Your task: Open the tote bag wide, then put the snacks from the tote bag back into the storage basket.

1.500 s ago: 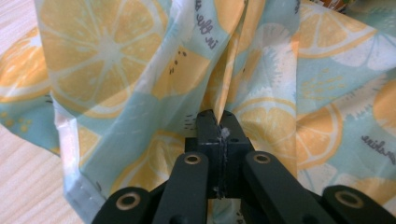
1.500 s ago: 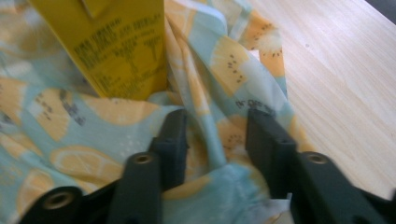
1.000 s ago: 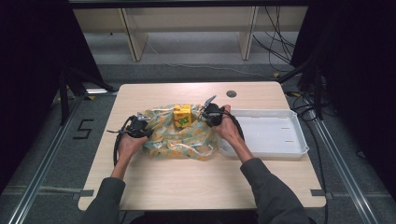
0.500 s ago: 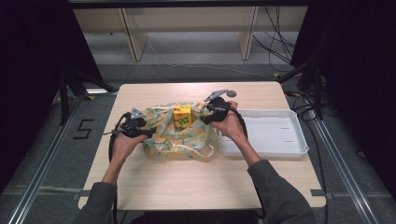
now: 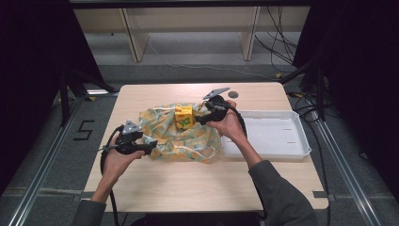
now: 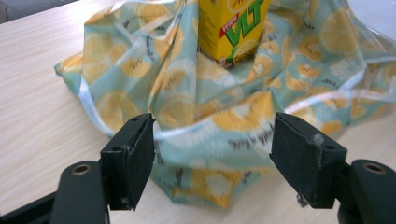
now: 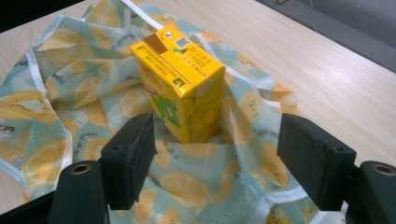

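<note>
A lemon-print cloth [image 5: 181,136] lies crumpled in the middle of the wooden table [image 5: 188,183]. A yellow juice carton [image 5: 184,117] stands upright on it. My left gripper [image 5: 150,146] is at the cloth's left edge; its jaws have just been opening and stand wide, the cloth's [image 6: 187,93] hem lying loose between them and the carton [image 6: 233,25] beyond. My right gripper [image 5: 198,119] hovers just right of the carton, its jaws also just opened. In the right gripper view the carton [image 7: 180,79] stands just ahead of the jaws, untouched, on the cloth [image 7: 60,107].
A white tray [image 5: 282,146] sits on the table's right side, close to my right forearm. A small dark disc [image 5: 232,94] lies near the far edge. Bare wood stretches along the near edge. Shelving stands behind the table.
Both grippers' jaws went from shut on the cloth to wide open, letting it drop. The left hand pulled back toward the near left; the right hand rose a little.
</note>
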`<state>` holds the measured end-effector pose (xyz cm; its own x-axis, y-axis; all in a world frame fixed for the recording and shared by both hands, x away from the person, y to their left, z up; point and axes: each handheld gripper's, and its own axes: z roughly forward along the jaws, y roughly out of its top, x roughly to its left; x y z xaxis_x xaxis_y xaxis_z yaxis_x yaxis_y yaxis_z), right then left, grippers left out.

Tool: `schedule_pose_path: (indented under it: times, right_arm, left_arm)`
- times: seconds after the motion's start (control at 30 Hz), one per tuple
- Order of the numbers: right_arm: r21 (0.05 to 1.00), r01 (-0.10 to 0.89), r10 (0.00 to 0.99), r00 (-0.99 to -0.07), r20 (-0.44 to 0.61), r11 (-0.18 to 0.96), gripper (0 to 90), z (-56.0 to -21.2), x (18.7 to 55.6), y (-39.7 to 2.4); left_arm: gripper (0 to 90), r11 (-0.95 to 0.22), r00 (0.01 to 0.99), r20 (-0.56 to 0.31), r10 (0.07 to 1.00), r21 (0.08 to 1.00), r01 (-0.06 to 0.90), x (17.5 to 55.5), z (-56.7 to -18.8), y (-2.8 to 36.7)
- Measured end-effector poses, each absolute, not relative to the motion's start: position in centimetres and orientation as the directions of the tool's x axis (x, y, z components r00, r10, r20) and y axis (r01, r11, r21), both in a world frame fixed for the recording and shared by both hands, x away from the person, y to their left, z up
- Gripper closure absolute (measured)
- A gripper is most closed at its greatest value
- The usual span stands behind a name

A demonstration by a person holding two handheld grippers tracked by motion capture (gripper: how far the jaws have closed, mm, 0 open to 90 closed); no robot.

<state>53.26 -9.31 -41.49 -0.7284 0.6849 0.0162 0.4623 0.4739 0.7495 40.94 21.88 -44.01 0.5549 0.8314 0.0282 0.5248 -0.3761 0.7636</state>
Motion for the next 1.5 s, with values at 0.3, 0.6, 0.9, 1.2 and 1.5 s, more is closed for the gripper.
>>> schedule_pose_path:
  times: [0.3, 0.6, 0.9, 1.2, 1.5]
  right_arm:
    - [0.769, 0.457, 0.689, -0.724, 0.031, 0.446, 25.0, -41.9, 53.3, -7.9]
    - [0.748, 0.478, 0.684, -0.728, 0.043, 0.461, 20.5, -42.0, 53.2, -7.0]
    - [0.747, 0.454, 0.660, -0.750, 0.027, 0.485, 16.8, -42.1, 53.4, -5.8]
    - [0.737, 0.470, 0.673, -0.739, 0.028, 0.485, 16.6, -41.6, 53.8, -4.7]
    - [0.721, 0.523, 0.725, -0.687, 0.041, 0.454, 16.5, -41.3, 54.4, -3.1]
  left_arm:
    - [28.0, -0.332, 0.530, 0.016, 0.848, 0.794, 0.508, 36.5, -45.7, 21.4]
    - [24.0, -0.353, 0.564, -0.004, 0.826, 0.777, 0.521, 33.0, -47.4, 20.2]
    - [22.0, -0.356, 0.572, -0.012, 0.820, 0.773, 0.526, 30.5, -48.5, 19.9]
    - [21.9, -0.392, 0.588, 0.003, 0.809, 0.748, 0.536, 29.3, -49.3, 20.3]
    - [21.9, -0.400, 0.580, 0.022, 0.815, 0.744, 0.535, 29.1, -49.4, 20.4]
